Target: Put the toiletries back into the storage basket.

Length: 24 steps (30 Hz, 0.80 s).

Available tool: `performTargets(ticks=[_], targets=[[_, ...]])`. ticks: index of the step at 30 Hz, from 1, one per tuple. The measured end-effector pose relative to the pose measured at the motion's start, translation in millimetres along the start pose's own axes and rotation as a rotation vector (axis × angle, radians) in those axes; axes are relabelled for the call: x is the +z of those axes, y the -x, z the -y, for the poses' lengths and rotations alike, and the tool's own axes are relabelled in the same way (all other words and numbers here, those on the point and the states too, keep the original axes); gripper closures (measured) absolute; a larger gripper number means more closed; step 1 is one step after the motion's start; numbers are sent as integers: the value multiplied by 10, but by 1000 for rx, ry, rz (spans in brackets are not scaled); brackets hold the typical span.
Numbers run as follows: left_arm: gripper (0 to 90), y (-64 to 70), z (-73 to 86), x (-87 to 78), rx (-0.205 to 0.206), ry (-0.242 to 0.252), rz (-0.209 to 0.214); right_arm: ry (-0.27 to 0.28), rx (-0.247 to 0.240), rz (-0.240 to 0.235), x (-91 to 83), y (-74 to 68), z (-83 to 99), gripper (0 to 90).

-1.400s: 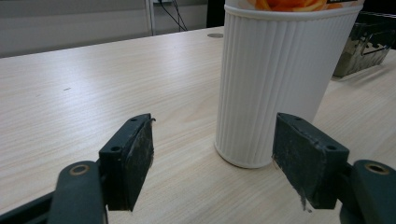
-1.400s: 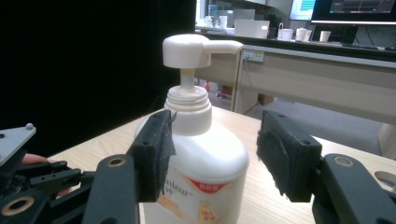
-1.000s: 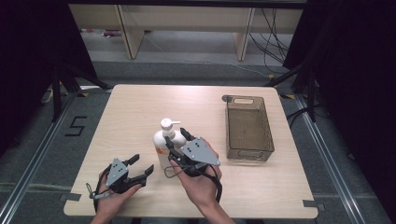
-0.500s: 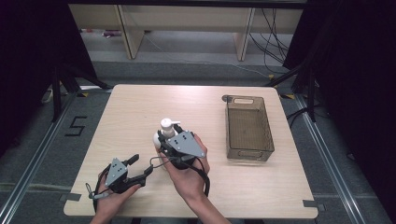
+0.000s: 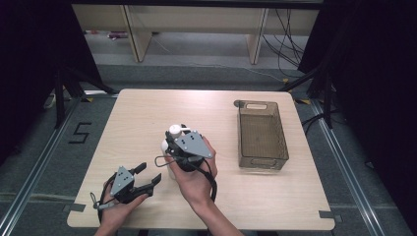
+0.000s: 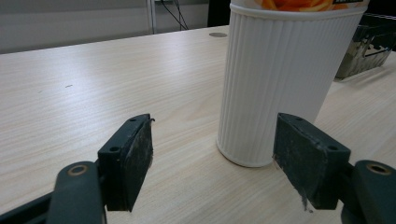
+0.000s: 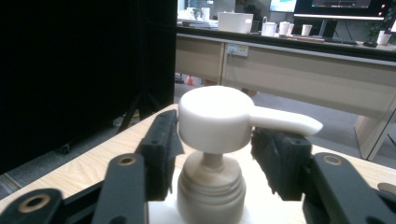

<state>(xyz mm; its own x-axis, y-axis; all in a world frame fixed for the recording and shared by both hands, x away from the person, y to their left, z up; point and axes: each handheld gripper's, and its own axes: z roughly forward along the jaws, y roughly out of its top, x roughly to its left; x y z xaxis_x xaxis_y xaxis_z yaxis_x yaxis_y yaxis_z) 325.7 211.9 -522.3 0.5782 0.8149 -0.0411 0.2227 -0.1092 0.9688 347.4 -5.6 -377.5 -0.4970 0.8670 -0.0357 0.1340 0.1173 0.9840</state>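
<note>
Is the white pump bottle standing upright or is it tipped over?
Upright. The pump bottle rests flat on its base on the table, and its pump head points straight up between the right gripper's jaws.

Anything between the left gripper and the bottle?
Nothing: in the left gripper view only bare table separates the open left gripper from the bottle.

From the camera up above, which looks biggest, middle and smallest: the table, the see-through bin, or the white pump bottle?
1. The table, by far the largest.
2. The bin.
3. The pump bottle, smallest as it shows; the right tongs and hand cover much of it, so its full size is unsure.
</note>
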Motion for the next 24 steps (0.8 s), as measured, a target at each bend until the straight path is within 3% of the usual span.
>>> performTargets(ticks=[3,7,11,12,13,15,16,21,24], targets=[[282,-4,0,-2,1,-1,-1,-12,26,-9,7,-11,-5,554],[282,-20,2,16,7,23,14,-3,-8,0,13,-18,-11,597],[282,-26,1,10,6,20,13,-24,24,-10,1,-21,-21,600],[282,-12,2,-9,-12,4,1,-26,28,-18,1,-9,-20,601],[282,-13,1,-9,-11,5,2,-10,8,-20,1,17,-19,601],[282,-17,1,-11,-11,3,1,-9,32,-33,-14,14,-11,602],[282,-18,1,-11,-14,4,1,20,-15,-37,-15,48,-8,602],[282,-20,3,-14,-15,7,2,-5,32,-49,-68,46,-35,602],[282,-23,4,-18,-16,5,1,21,4,-60,-96,89,-66,602]])
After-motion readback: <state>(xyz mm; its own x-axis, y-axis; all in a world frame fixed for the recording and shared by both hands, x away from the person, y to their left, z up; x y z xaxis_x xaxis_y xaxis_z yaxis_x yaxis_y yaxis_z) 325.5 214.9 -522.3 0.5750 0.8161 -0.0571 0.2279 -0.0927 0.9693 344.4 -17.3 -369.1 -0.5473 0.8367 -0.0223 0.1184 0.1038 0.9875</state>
